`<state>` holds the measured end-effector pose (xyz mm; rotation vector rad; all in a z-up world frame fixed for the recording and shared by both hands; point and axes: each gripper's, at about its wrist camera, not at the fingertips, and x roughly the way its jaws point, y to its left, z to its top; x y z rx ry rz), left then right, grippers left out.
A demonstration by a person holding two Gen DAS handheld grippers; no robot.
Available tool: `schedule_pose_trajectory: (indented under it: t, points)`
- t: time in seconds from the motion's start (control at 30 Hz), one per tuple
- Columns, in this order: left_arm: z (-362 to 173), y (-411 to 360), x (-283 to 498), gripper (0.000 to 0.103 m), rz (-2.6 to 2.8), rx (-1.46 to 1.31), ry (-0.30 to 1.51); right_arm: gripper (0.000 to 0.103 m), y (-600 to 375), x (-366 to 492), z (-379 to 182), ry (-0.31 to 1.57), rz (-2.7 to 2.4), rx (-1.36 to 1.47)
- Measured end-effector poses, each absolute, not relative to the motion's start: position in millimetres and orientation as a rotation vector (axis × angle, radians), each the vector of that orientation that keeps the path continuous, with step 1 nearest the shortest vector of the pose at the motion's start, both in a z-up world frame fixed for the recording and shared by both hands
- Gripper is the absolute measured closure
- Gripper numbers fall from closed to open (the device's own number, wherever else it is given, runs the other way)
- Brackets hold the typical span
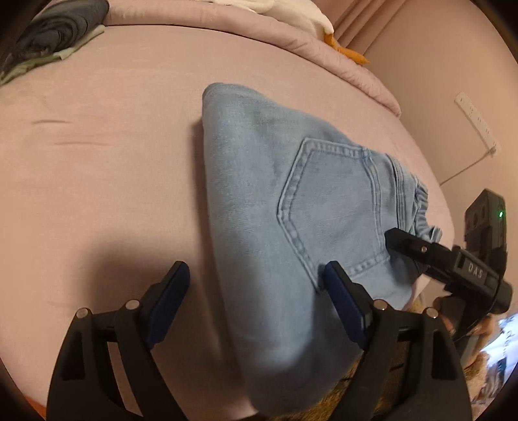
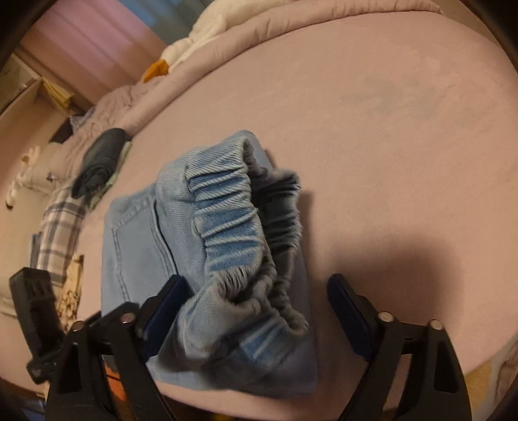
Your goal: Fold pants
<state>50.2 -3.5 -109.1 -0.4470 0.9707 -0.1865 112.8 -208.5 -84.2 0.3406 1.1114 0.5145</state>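
Observation:
Light blue jeans (image 1: pixel 291 200) lie folded into a short stack on the pink bed sheet (image 1: pixel 113 155), back pocket (image 1: pixel 330 207) facing up. My left gripper (image 1: pixel 255 288) is open over the near edge of the stack, its right finger on the denim and its left finger above bare sheet. In the right wrist view the jeans (image 2: pixel 136 246) end in a bunched elastic waistband (image 2: pixel 233 239) that rises loosely between the spread fingers of my open right gripper (image 2: pixel 255 294). The right gripper (image 1: pixel 401 239) also shows in the left wrist view, touching the waistband end.
Dark folded clothes (image 1: pixel 51 32) lie at the far left of the bed, with a plaid cloth (image 2: pixel 61 223) near them. A rolled quilt (image 1: pixel 291 39) and a white and orange plush toy (image 1: pixel 327 29) line the far side. The bed's edge (image 2: pixel 291 404) is close below the grippers.

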Motion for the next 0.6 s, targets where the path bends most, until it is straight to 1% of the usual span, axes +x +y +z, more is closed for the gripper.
schedule_pose_trajectory:
  t: [0.03, 0.1, 0.13, 0.2, 0.23, 0.27, 0.3, 0.37, 0.43, 0.47, 0.6]
  points:
    - [-109.0, -3.5, 47.5, 0.018, -0.192, -0.443, 0.969, 0.01, -207.3, 114.0, -84.7, 1.1, 0.526, 0.351]
    - [-108.9, -10.7, 54.3, 0.031, -0.227, -0.411, 0.96, 0.01, -204.0, 115.2, -85.2, 1.076, 0.553, 0.369]
    - [-108.7, -13.4, 58.0, 0.04, -0.255, -0.42, 0.955, 0.01, -202.1, 116.0, -85.4, 1.062, 0.569, 0.378]
    - [-112.3, -9.4, 59.4, 0.042, -0.245, -0.454, 0.962, 0.027, -195.0, 117.6, -86.7, 1.056, 0.579, 0.384]
    - [-111.3, -9.0, 59.5, 0.047, -0.242, -0.462, 0.961, 0.031, -192.4, 115.8, -85.5, 1.054, 0.557, 0.364]
    - [-109.9, -8.8, 58.3, 0.051, -0.24, -0.459, 0.957, 0.045, -189.3, 112.2, -82.6, 1.049, 0.568, 0.365]
    - [-108.3, -8.1, 55.0, 0.054, -0.236, -0.454, 0.954, 0.051, -191.4, 110.4, -81.3, 1.05, 0.578, 0.382]
    - [-104.1, -7.1, 50.8, 0.061, -0.232, -0.463, 0.934, 0.053, -189.6, 107.4, -77.1, 1.037, 0.556, 0.388]
    - [-101.1, -5.3, 47.2, 0.064, -0.231, -0.465, 0.919, 0.056, -185.7, 102.9, -68.5, 1.011, 0.551, 0.364]
    - [-99.6, -2.4, 44.6, 0.066, -0.228, -0.479, 0.917, 0.057, -184.6, 101.2, -63.9, 1.002, 0.557, 0.36]
    - [-86.8, 8.2, 35.3, 0.068, -0.242, -0.513, 0.891, 0.058, -176.5, 95.2, -43.2, 0.959, 0.587, 0.342]
